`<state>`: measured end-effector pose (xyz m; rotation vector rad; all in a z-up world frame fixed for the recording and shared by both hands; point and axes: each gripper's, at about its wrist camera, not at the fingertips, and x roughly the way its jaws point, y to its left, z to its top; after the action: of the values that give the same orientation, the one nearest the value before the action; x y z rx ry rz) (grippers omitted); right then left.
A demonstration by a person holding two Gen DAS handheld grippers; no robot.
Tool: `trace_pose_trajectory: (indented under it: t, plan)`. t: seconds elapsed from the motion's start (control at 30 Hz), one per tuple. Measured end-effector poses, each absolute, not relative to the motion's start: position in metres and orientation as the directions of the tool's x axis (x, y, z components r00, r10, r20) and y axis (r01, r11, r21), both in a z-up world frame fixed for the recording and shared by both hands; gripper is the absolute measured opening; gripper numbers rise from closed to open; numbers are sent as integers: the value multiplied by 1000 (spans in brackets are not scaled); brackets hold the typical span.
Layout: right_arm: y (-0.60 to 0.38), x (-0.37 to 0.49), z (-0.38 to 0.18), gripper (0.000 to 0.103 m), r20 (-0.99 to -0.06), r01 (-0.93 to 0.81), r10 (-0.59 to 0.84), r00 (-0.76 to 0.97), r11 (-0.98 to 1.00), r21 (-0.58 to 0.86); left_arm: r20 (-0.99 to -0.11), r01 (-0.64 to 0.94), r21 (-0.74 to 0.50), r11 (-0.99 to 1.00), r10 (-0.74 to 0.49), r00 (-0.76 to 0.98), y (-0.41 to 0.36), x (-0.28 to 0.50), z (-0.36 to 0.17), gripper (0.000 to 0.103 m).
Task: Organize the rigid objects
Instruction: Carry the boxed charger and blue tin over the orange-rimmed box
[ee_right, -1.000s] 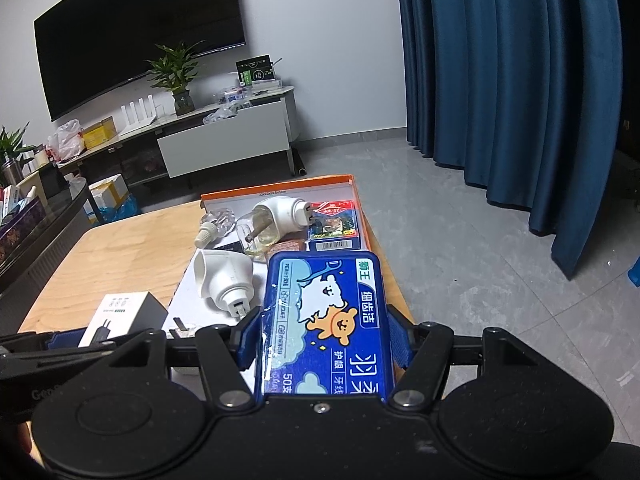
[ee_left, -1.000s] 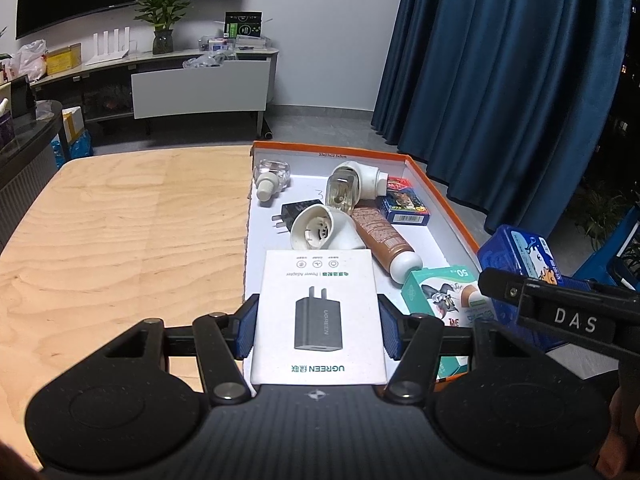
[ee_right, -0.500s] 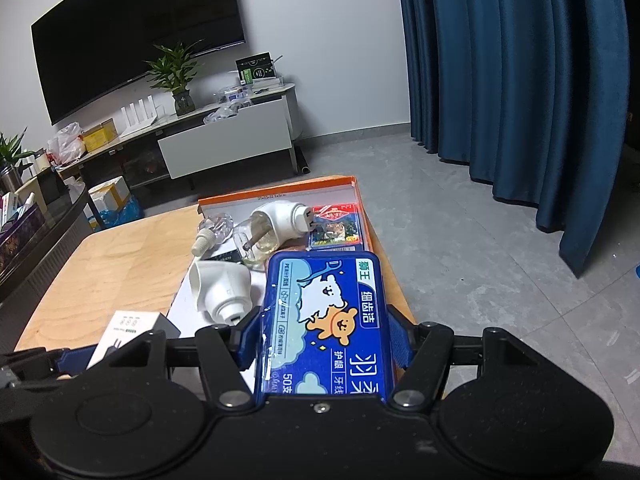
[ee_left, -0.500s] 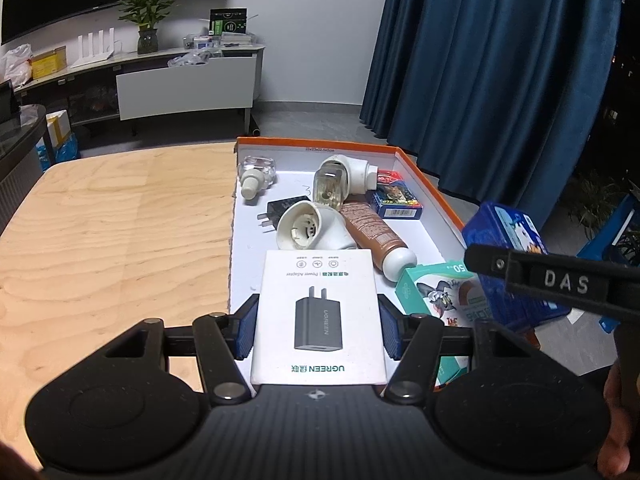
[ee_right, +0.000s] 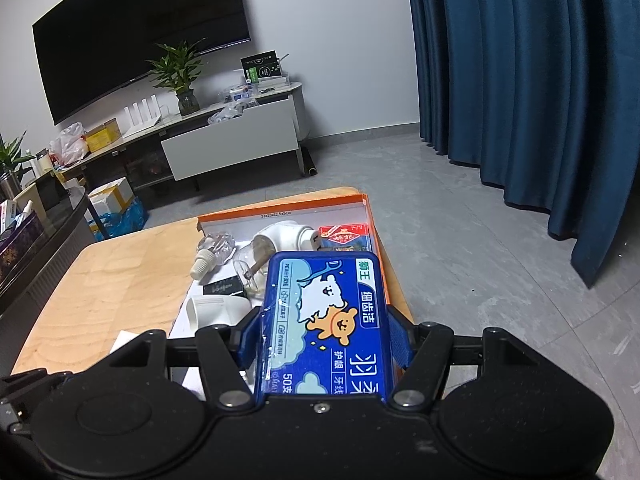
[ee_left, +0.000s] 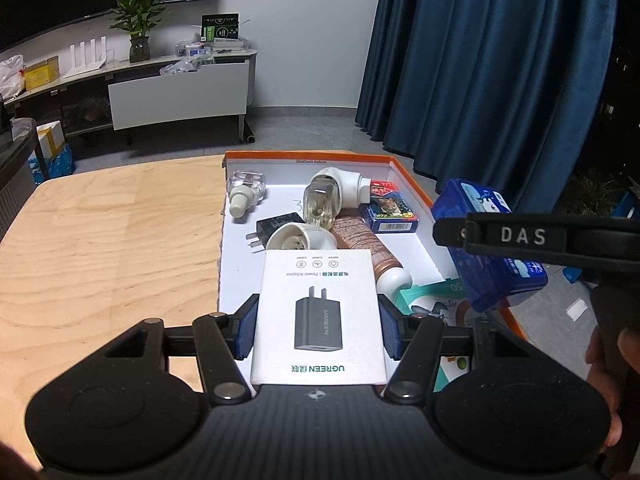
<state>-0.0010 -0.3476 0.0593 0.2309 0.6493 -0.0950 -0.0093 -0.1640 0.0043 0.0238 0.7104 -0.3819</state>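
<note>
My left gripper (ee_left: 318,328) is shut on a white power adapter box (ee_left: 318,312), held over the near end of an orange-rimmed tray (ee_left: 412,178). My right gripper (ee_right: 324,340) is shut on a blue floss pick box (ee_right: 326,320) with a cartoon bear, above the tray's right side; that blue floss pick box (ee_left: 490,248) also shows in the left wrist view behind the right gripper's black finger. In the tray lie a clear refill bottle (ee_left: 245,190), two white plug-in vaporizers (ee_left: 334,190), a black plug (ee_left: 272,228), a brown tube (ee_left: 372,252), a card pack (ee_left: 390,210) and a teal box (ee_left: 434,304).
The tray sits at the right edge of a light wooden table (ee_left: 108,240), whose left part is bare wood. Beyond are a grey floor, a low white media cabinet (ee_right: 232,148) with a plant, and dark blue curtains (ee_right: 520,80) at the right.
The right gripper with the blue box has moved leftward, closer over the tray. The left gripper holds the white box in nearly the same place.
</note>
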Motion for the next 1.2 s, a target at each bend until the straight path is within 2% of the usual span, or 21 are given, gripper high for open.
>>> trace_pose_trajectory:
  t: [1.2]
  plan:
    - [-347,40,50,75,-632,136,-1,775,977,165,-647,362,-108,926,-342,682,-172,-4,-1,59]
